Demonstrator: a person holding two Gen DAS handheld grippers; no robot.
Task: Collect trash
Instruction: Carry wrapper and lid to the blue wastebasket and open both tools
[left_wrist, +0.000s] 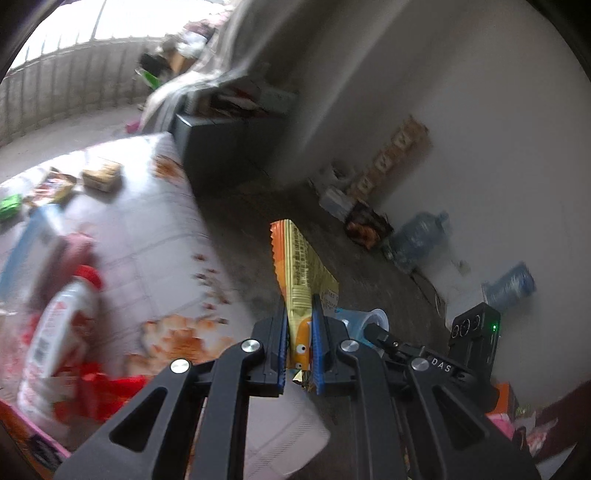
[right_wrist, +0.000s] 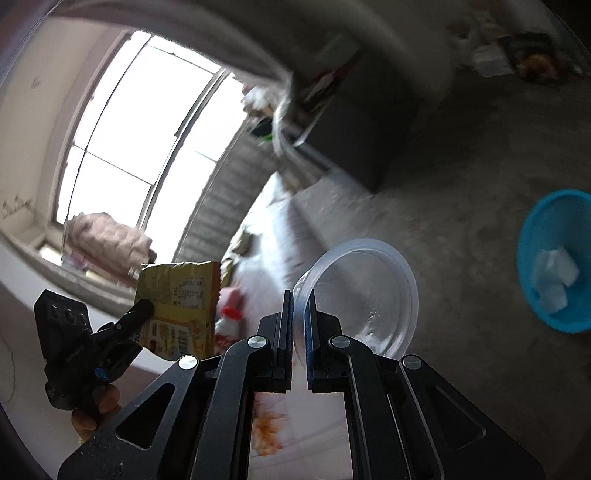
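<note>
A yellow-and-orange snack wrapper (left_wrist: 301, 280) is clamped between the blue-padded fingers of the left hand-held gripper (left_wrist: 300, 332), low in the middle of the left wrist frame, with its serrated end sticking up and away over the dark floor (left_wrist: 236, 236). In the same frame the right hand-held gripper (left_wrist: 373, 328) is seen at lower right, with part of a clear plastic container (left_wrist: 364, 319) just beside its tip. In the right wrist view, the right hand-held gripper (right_wrist: 298, 321) is closed on the rim of that clear plastic container (right_wrist: 373, 291), whose open mouth is turned toward the camera in the centre of the frame. A blue trash basket (right_wrist: 554, 258) stands on the floor at the right edge, well apart from the container, with some white crumpled pieces (right_wrist: 554, 277) lying inside it. At lower left of the right wrist frame the left hand-held gripper (right_wrist: 142, 308) is seen from the side, holding the wrapper (right_wrist: 181, 306), and a hand (right_wrist: 94, 410) is wrapped around its grip. A bench covered with a white, orange-patterned cloth (left_wrist: 147, 229) fills the left of the left wrist view, carrying a red-capped white bottle (left_wrist: 62, 325) and other packaging that is too blurred to be identified with confidence. Two large water jugs (left_wrist: 421, 236) lie by the wall at right
</note>
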